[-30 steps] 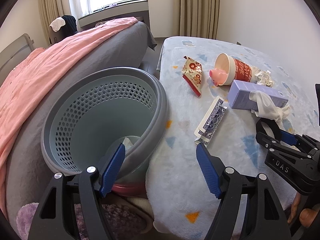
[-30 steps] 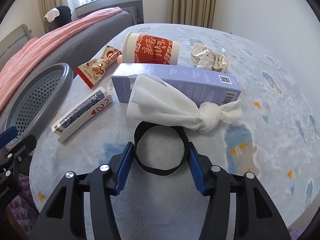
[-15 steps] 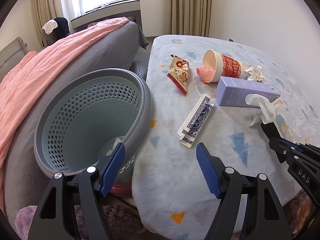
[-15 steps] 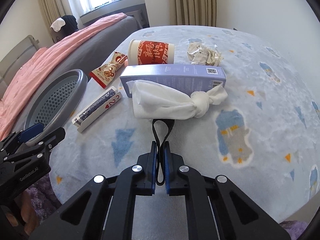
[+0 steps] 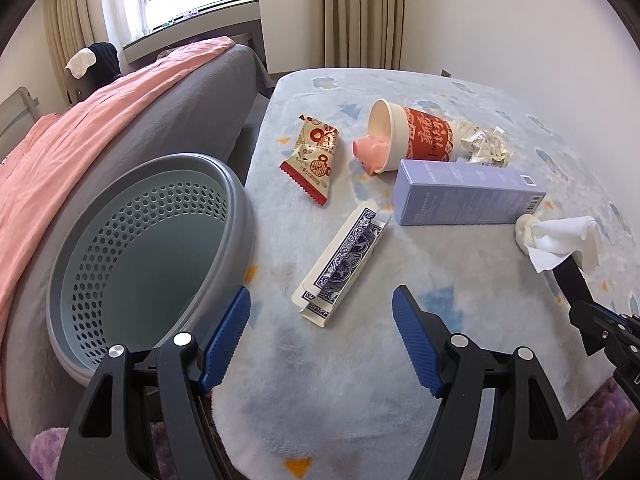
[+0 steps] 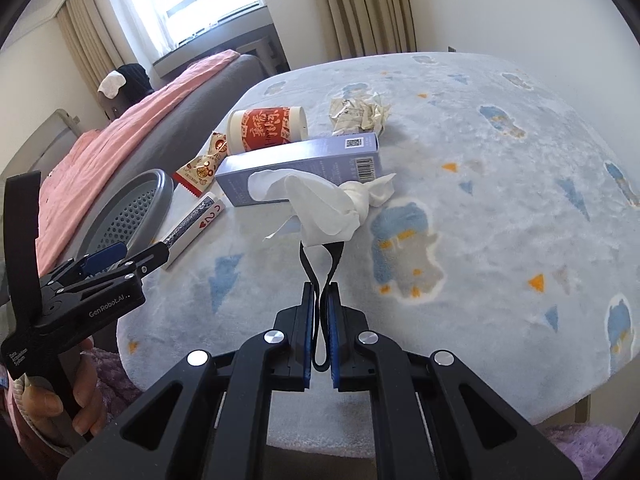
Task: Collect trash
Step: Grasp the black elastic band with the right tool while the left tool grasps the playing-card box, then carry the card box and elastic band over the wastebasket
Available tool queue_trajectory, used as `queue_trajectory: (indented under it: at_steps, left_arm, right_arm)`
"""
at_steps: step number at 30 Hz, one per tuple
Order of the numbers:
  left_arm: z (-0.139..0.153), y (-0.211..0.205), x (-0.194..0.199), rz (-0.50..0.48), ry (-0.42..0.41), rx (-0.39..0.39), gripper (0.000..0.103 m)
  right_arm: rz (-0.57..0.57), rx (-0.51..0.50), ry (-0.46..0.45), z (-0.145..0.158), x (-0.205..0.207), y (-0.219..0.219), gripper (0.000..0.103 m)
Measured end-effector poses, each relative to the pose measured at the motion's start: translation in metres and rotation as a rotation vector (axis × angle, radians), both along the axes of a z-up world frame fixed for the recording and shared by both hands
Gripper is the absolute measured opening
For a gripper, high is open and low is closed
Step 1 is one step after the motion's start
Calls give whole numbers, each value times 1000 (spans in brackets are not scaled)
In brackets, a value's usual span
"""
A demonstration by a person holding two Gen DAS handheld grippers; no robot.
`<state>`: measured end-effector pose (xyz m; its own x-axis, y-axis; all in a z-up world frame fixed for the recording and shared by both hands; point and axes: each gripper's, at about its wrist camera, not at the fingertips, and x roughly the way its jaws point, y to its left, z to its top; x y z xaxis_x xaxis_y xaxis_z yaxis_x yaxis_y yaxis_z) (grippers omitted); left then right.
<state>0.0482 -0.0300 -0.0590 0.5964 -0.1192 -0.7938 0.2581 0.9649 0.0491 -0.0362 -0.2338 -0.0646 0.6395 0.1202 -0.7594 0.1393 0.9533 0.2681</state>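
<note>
Black band [image 6: 320, 268] with its knotted white tissue [image 6: 332, 204] is clamped in our right gripper [image 6: 320, 312], lifted, so next we carry it left to the bin [image 5: 160, 248]; our left gripper [image 5: 320, 336] gapes empty.

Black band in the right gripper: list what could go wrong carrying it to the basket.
The right gripper pinches only the black band; the knotted white cloth draped over it could slide off. The swing toward the basket could bump the open left gripper or sweep the card box.
</note>
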Motion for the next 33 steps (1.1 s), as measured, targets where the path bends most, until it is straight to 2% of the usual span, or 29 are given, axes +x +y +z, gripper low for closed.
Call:
queue_trajectory:
  at_steps: [12, 21, 23, 25, 26, 28, 30, 33]
  left_arm:
    - [-19, -21, 35, 4, 14, 86, 70]
    - [-30, -28, 48, -10, 35, 83, 70]
    - [-30, -26, 48, -13, 44, 61, 64]
    - [-29, -27, 46, -32, 58, 31, 46]
    - [-28, -29, 44, -37, 56, 34, 42]
    - [-28, -35, 38, -56, 55, 46, 26]
    - [-27, -39, 30, -67, 49, 57, 21]
    - [-24, -38, 22, -77, 56, 41, 19]
  right_arm:
    - [10, 61, -14, -6, 1, -9, 7]
    - [14, 85, -6, -12, 6, -13, 7]
    - [15, 84, -3, -13, 7, -13, 7]
    - [14, 82, -3, -13, 7, -12, 7]
    - [14, 79, -3, -13, 7, -12, 7]
    - [15, 75, -3, -13, 7, -11, 8]
    - [17, 75, -1, -14, 6, -9, 8]
    - [25, 69, 0, -13, 5, -6, 8]
